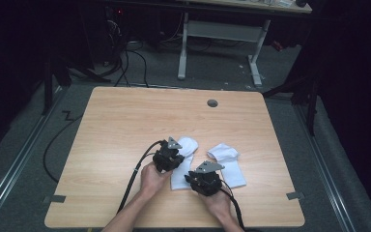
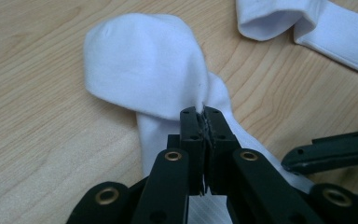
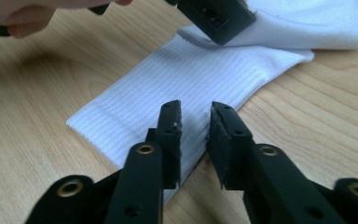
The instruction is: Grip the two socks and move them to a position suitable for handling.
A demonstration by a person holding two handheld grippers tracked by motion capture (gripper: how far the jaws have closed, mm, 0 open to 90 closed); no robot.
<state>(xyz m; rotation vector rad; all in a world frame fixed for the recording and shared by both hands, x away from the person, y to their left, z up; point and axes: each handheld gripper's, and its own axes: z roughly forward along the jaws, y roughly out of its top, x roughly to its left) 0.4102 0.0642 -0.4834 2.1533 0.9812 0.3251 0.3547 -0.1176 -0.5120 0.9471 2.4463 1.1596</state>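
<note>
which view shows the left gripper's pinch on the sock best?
Left gripper view: the left gripper has its jaws shut on a fold of the near sock. The high view has the gripper body over that sock. The right gripper view catches one jaw tip on the fabric.

Item count on table [image 1: 125,121]: two white socks, one [image 1: 183,162] at 9 o'clock of the other [image 1: 228,164], and two grippers.

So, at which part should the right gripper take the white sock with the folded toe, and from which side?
Probably the ribbed cuff end of the sock: it lies flat on the table, its edge free. The right gripper already has its jaws apart above that edge, so come from the person's side, low, one jaw sliding under. The left gripper pinches the folded toe part.
</note>
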